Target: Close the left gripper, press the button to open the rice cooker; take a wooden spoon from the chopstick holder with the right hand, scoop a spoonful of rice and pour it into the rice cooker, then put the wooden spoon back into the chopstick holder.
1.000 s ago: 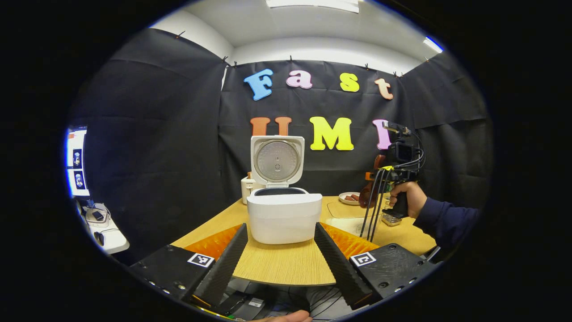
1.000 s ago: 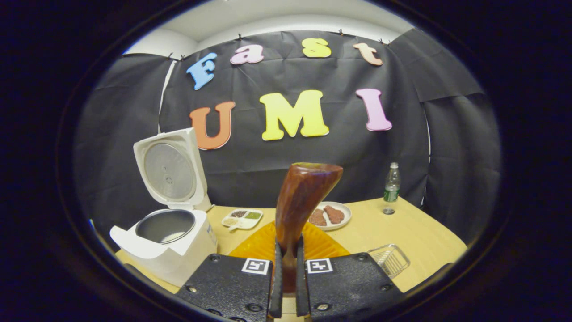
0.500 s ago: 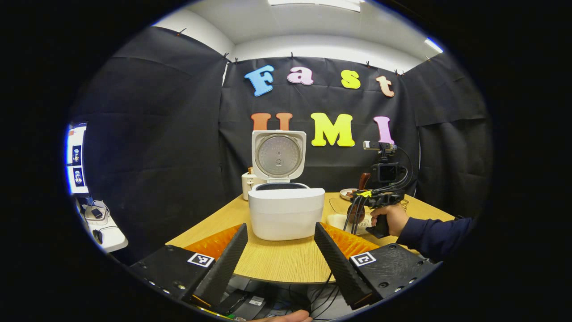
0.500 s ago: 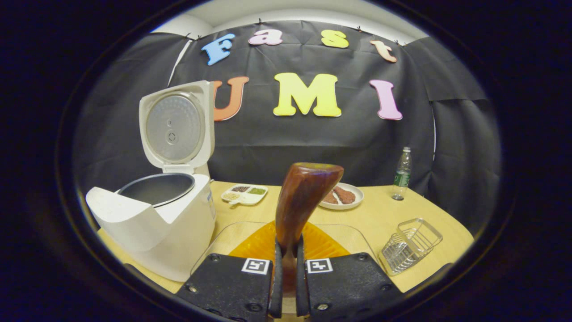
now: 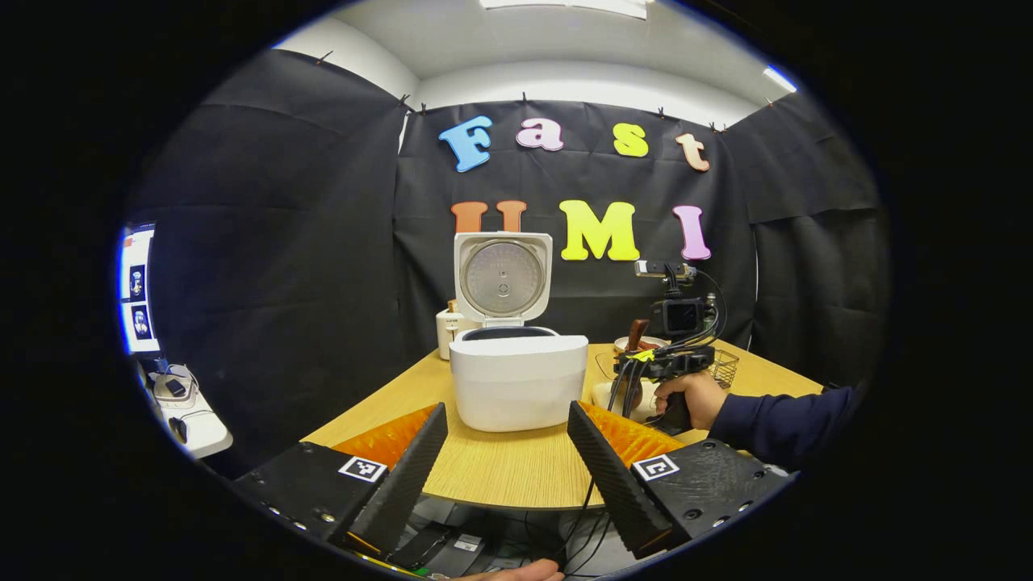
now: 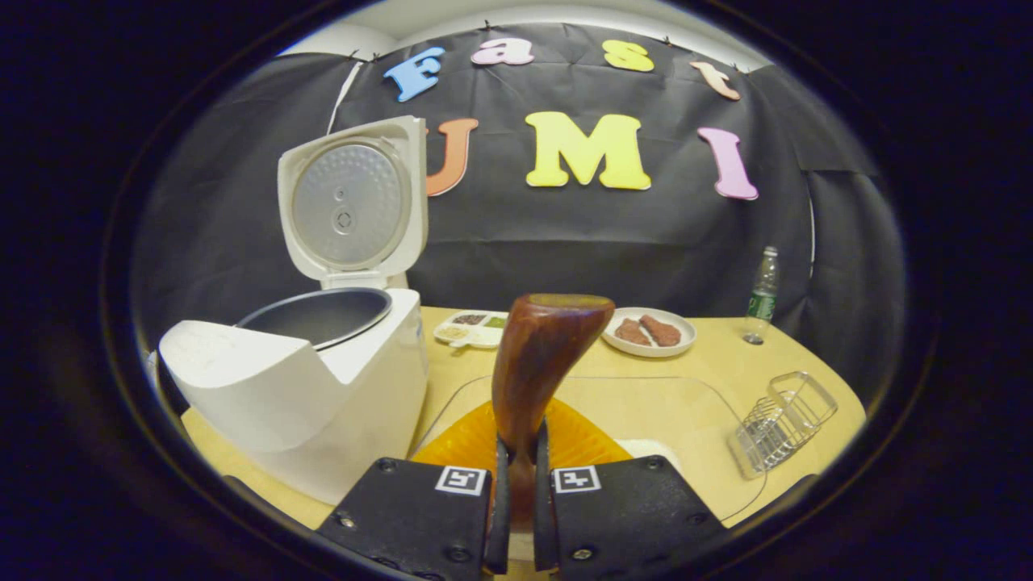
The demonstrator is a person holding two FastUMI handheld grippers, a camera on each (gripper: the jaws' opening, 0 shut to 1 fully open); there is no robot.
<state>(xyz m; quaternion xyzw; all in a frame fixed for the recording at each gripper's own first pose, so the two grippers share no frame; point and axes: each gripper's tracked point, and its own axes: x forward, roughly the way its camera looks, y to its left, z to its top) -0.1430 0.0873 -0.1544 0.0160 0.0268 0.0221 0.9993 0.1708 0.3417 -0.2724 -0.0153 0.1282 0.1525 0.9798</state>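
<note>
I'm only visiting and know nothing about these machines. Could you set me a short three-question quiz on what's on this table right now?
1. True or false: the white rice cooker has its lid shut.
2. Multiple choice: what does the right gripper hold between its fingers? A) a green plastic bottle B) a dark brown wooden spoon C) a wire basket
3. Fill in: the left gripper has its fingers ____, with nothing between them.

Key
1. False: the lid stands raised, and the grey inner pot shows.
2. B: both fingers press on the dark brown wooden spoon, bowl end up.
3. Open.
</note>
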